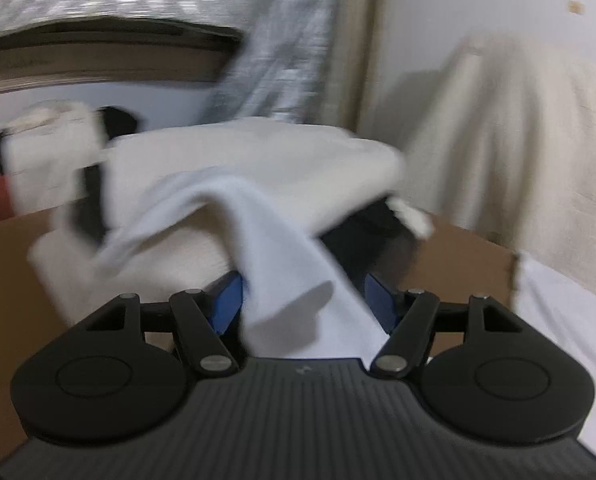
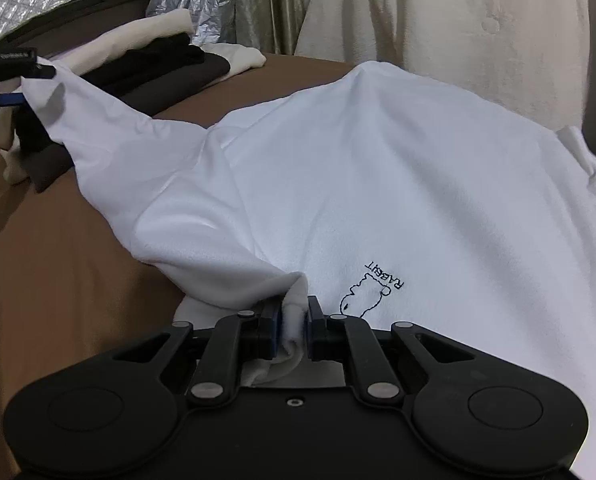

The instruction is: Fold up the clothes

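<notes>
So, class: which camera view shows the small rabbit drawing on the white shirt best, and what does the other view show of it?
The right wrist view. The rabbit drawing, with its lettering, sits sharp on the white shirt just beyond the right hand-held gripper. The left wrist view is blurred and shows only plain white cloth, no drawing at all.
</notes>
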Motion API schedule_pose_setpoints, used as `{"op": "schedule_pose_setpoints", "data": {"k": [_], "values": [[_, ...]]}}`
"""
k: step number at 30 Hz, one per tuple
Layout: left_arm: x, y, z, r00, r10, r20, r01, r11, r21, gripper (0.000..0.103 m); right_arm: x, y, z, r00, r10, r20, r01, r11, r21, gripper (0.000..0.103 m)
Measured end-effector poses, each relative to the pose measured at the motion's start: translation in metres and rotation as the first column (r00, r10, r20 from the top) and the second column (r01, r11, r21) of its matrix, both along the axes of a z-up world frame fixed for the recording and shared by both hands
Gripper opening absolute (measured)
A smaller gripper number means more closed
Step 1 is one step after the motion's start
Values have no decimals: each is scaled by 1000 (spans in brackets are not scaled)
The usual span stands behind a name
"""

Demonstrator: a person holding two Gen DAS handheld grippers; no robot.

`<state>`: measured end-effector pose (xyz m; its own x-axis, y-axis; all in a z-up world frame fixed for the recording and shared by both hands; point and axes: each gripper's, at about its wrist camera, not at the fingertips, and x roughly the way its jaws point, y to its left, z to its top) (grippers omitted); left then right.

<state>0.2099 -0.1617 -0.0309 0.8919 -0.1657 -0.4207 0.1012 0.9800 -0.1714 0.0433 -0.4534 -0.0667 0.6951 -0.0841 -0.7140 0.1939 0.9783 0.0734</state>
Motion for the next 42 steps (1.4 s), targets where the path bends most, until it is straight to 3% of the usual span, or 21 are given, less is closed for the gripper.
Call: {"op": "schedule_pose_setpoints", "data": {"k": [5,8,10,11,12,13,15,17,19,21,24,25,27,30,32,35,37,38,40,41,42], "values": [[-12,-7,15,995,56,82,-62,996,64,70,-1,-1,-2,1000,0,12,0,1000,17,12],[-2,-10,18,993,108,44,-114,981,154,73,-2,-2,-5,1000,5,22,-5,1000,18,12],[27,-11,14,994,98,-57,-88,983,159,69,-2,-3,-6,1000,11,27,-12,1000,18,12],[36,-8,15,993,92,-81,-80,987,142,60,-2,-3,-6,999,11,33,-11,1000,21,12],[40,-2,21,992,94,-80,-84,990,116,25,-3,-3,-6,999,7,40,-8,1000,25,12],[42,5,28,994,79,-79,-72,993,95,7,-4,-3,-6,999,3,46,-5,1000,29,12],[42,19,46,996,59,-67,-54,996,68,7,-7,-1,-2,998,5,68,-7,1000,29,14],[44,25,64,998,66,-6,-64,987,145,7,-12,4,9,995,25,100,-31,998,60,13],[49,37,88,997,50,57,-60,978,200,7,-16,11,24,983,87,162,-112,981,155,13],[63,48,107,999,24,40,-31,982,184,7,-21,20,40,961,149,234,-208,945,253,13],[95,62,130,999,-14,-30,18,988,154,7,-16,40,42,937,211,279,-316,852,418,13],[103,58,131,999,-25,-32,31,981,193,7,-11,51,38,938,229,262,-324,848,419,13],[117,45,128,999,-43,-29,50,957,285,7,1,73,26,946,256,197,-313,876,366,13],[128,26,120,999,-51,-19,54,916,396,7,14,102,11,950,294,101,-310,926,217,13],[135,25,118,999,-43,-24,49,917,396,7,17,129,9,934,356,34,-357,934,25,13],[143,24,115,999,-31,-36,43,915,402,7,16,161,8,913,408,-30,-407,900,-153,15],[148,23,112,999,-28,-41,42,906,422,7,14,167,11,891,454,-22,-454,884,-110,18],[148,22,110,999,-26,-42,42,902,429,7,11,164,14,861,508,8,-508,861,-11,17],[151,22,106,998,-16,-54,38,905,424,7,3,158,31,773,626,102,-633,752,184,12],[153,24,105,998,-7,-66,34,911,411,7,-1,160,40,743,655,136,-668,717,200,12],[156,28,104,996,6,-90,30,923,385,7,-6,161,50,734,662,153,-679,717,157,12]]}}
